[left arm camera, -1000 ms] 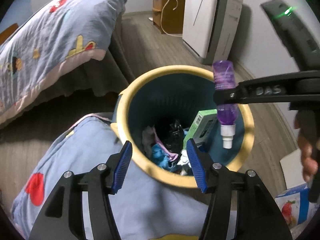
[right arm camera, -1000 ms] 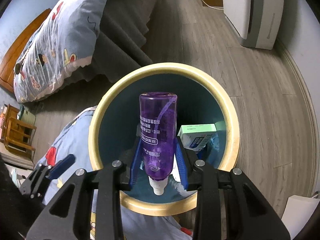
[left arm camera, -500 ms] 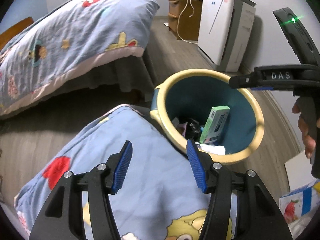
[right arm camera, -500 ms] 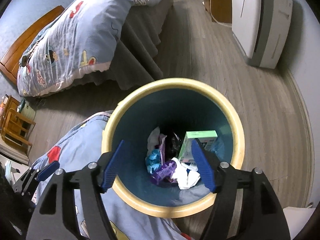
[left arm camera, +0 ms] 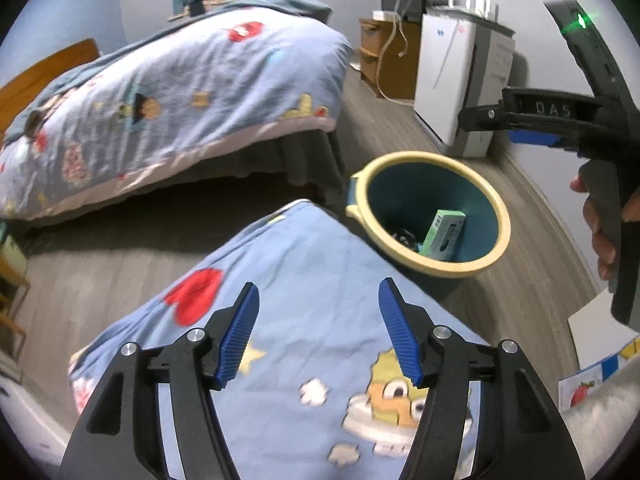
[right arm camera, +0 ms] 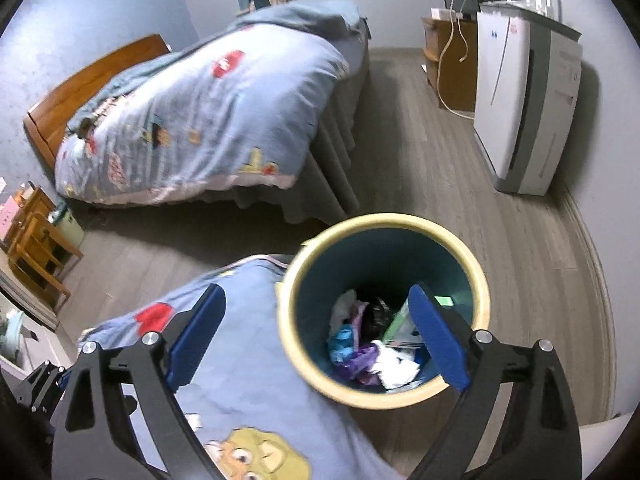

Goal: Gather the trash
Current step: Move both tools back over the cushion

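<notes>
A round bin with a yellow rim (left arm camera: 502,216) (right arm camera: 478,276) and teal inside stands on the wood floor. In it lie a purple bottle (right arm camera: 362,362), a green box (left arm camera: 444,234) (right arm camera: 398,322), white tissue (right arm camera: 398,368) and other scraps. My left gripper (left arm camera: 318,334) is open and empty, above a blue cartoon quilt (left arm camera: 304,280), short of the bin. My right gripper (right arm camera: 316,344) is open wide and empty above the bin's near left rim; it also shows in the left wrist view (left arm camera: 492,120), high over the bin.
A bed with a blue quilt (right arm camera: 208,120) stands to the left and behind the bin. A white air purifier (right arm camera: 524,92) and a wooden cabinet (left arm camera: 386,58) stand by the right wall. A small wooden stool (right arm camera: 36,244) is at the left. Printed packaging (left arm camera: 588,384) lies at the lower right.
My right gripper opened and let go of the purple bottle, which dropped into the bin. Both grippers have since pulled up and back from the bin.
</notes>
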A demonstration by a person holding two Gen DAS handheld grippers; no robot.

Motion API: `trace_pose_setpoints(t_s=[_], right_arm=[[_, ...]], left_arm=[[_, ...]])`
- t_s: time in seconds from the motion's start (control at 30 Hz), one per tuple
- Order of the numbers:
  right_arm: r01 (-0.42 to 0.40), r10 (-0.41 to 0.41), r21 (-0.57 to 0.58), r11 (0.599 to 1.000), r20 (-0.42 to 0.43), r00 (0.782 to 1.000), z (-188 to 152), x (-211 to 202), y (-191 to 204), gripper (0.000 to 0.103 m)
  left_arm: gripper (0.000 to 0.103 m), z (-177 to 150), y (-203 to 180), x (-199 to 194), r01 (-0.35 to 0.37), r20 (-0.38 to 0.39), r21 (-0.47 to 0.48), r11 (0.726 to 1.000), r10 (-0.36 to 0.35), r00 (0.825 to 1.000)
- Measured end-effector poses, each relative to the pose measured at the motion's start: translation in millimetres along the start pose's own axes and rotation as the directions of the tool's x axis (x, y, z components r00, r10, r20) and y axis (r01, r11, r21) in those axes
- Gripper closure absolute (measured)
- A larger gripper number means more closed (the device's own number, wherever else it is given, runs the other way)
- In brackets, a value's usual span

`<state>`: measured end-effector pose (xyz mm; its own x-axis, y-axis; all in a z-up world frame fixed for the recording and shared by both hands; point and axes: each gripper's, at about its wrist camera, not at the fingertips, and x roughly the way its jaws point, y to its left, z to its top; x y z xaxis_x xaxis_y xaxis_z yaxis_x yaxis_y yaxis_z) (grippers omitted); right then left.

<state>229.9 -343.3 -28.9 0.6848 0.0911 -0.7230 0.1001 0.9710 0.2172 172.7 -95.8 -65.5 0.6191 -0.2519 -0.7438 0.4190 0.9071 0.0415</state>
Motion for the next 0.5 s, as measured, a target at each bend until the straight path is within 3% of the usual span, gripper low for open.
trace_pose_setpoints(t_s=[0.33, 0.5], right_arm=[[-0.016, 0.018, -0.066, 0.998, 0.024, 1.0, -45, -37, 56, 0.01], [-0.011, 0.014, -0.117, 0.993, 0.021, 1.0, -78, -51, 83, 0.01]], left_arm=[[0.038, -51, 41, -93, -0.082, 0.056, -0.082, 0.993, 0.087, 0.995], [0.036, -72, 62, -131, -0.07, 0.086, -0.168, 0.983, 0.085, 0.993]])
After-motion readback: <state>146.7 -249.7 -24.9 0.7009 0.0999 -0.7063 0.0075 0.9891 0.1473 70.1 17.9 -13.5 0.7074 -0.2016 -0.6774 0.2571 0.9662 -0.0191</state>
